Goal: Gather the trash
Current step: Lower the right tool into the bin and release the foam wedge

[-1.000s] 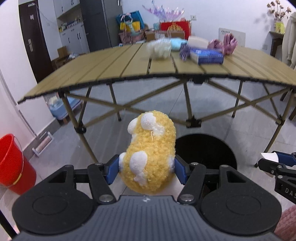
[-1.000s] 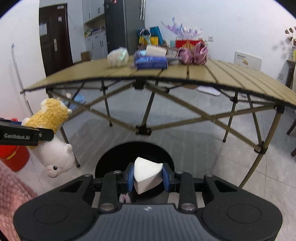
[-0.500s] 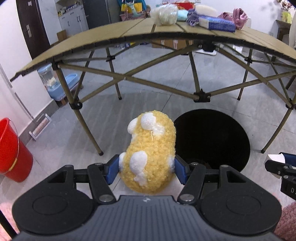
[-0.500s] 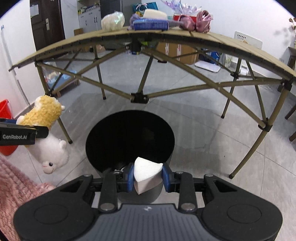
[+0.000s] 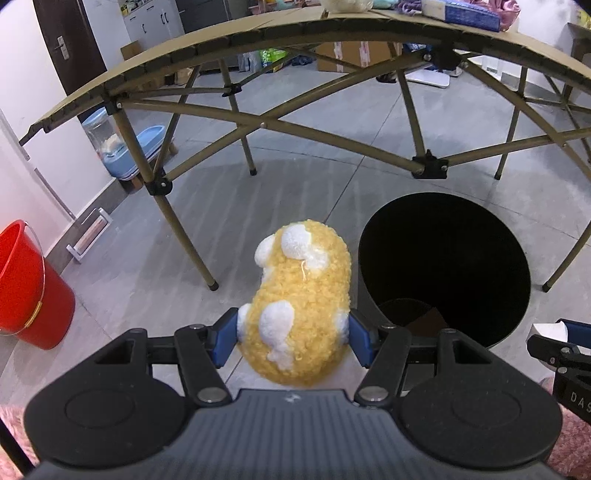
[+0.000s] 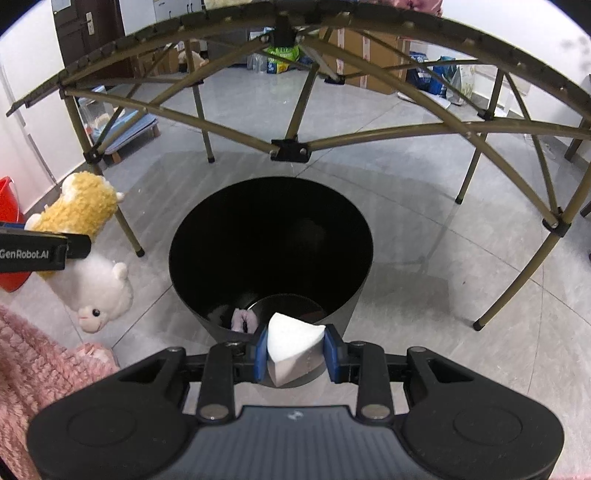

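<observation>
So the left gripper (image 5: 293, 338) has its blue pads clamped on a yellow-and-white alpaca plush (image 5: 301, 299), which hangs head down just left of the black trash bin (image 6: 271, 254). The right gripper (image 6: 295, 350) is squeezed tight on a white foam wedge (image 6: 291, 347), sitting right over the bin's near rim. Something pinkish-purple (image 6: 243, 320) lies at the bin's bottom. A folding table (image 6: 369, 33) arches overhead, and a red bucket (image 5: 27, 291) stands off to the left.

Domestic room, lived-in — grey tiled floor (image 5: 295, 192), white walls, dark door (image 5: 66, 40). A folding slatted table (image 5: 229, 40) is seen, with a red bucket (image 5: 26, 288), a blue pet feeder (image 5: 125, 147), cardboard boxes (image 6: 373, 55) and a black bin (image 6: 269, 251) — household clutter throughout.
</observation>
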A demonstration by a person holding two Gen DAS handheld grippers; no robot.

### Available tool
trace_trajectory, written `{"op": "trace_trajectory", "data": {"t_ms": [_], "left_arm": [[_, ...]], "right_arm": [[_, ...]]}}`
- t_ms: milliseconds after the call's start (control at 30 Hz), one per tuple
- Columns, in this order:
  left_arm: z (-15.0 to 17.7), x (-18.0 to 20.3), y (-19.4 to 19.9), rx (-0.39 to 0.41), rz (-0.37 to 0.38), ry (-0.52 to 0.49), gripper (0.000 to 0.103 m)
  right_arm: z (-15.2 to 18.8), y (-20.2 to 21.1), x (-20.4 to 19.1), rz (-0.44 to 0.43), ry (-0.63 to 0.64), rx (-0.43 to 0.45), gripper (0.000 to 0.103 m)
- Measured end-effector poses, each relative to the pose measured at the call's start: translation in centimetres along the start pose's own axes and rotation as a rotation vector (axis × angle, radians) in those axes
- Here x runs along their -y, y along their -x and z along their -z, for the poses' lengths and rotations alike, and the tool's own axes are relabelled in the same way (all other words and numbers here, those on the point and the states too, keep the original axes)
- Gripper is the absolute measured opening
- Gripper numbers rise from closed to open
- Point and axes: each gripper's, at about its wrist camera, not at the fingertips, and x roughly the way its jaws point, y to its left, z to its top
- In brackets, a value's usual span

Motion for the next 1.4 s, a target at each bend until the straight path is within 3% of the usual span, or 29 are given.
{"op": "trace_trajectory", "data": {"t_ms": [400, 600, 967, 1400], "left_arm": [[-0.2, -0.8, -1.1, -0.039, -0.047, 0.036, 0.062], [-0.3, -1.1, -1.2, -0.044, -0.062, 0.046, 0.062], [-1.0, -1.9, -1.6, -0.038, -0.092, 0.078, 0.062], [-2.8, -2.5, -2.7, -0.022, -0.125, 0.125, 0.062]], "right_arm": [[0.1, -1.3, 0.8, 0.025, -0.037, -0.054, 0.030], [-0.7, -0.9, 1.0, 0.017, -0.058, -0.023, 0.030], [-3.7, -1.7, -1.7, -0.010, -0.037, 0.018, 0.030], [-6.6, -4.2, -3.8, -0.011, -0.075, -0.007, 0.030]]}}
